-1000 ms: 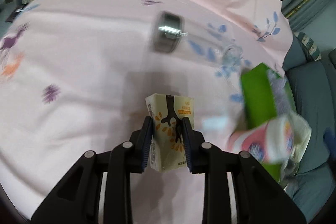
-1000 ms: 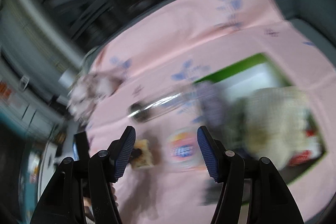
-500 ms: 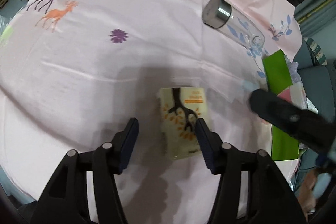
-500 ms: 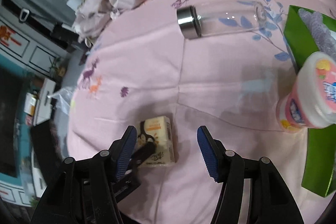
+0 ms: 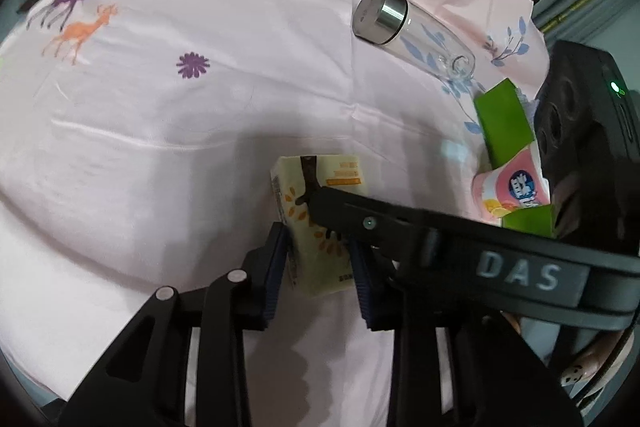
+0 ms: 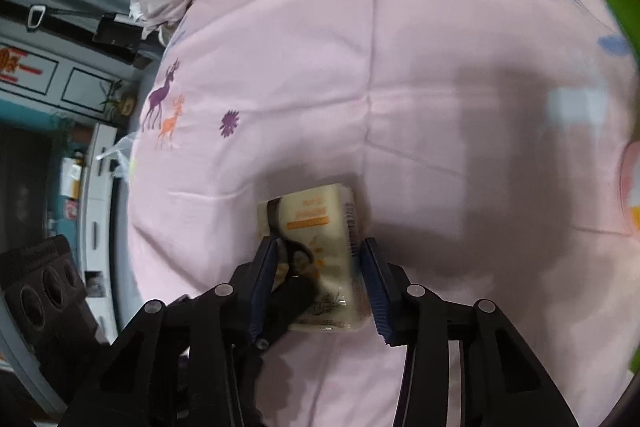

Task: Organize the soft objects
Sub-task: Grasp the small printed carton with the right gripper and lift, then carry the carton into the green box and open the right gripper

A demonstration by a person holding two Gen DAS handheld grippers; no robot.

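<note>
While both claws close around the tissue pack [image 5: 320, 223], left claw [image 5: 318, 271] pads touching, right claw [image 6: 318, 283] slightly apart, it looks light, squashy; grip the long sides.

Bottle [image 5: 404, 27] and green box [image 5: 506, 125] flank open sheet [image 5: 200, 131].

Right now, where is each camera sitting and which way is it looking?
Left wrist: rides the left gripper, looking down along its fingers at the tissue pack on the pink sheet; its fingers are closing around the pack, and the right gripper crosses over it.
Right wrist: rides the right gripper, looking down at the pack between its closing fingers; one left finger shows.
Both share the pack, sheet and bottle.
</note>
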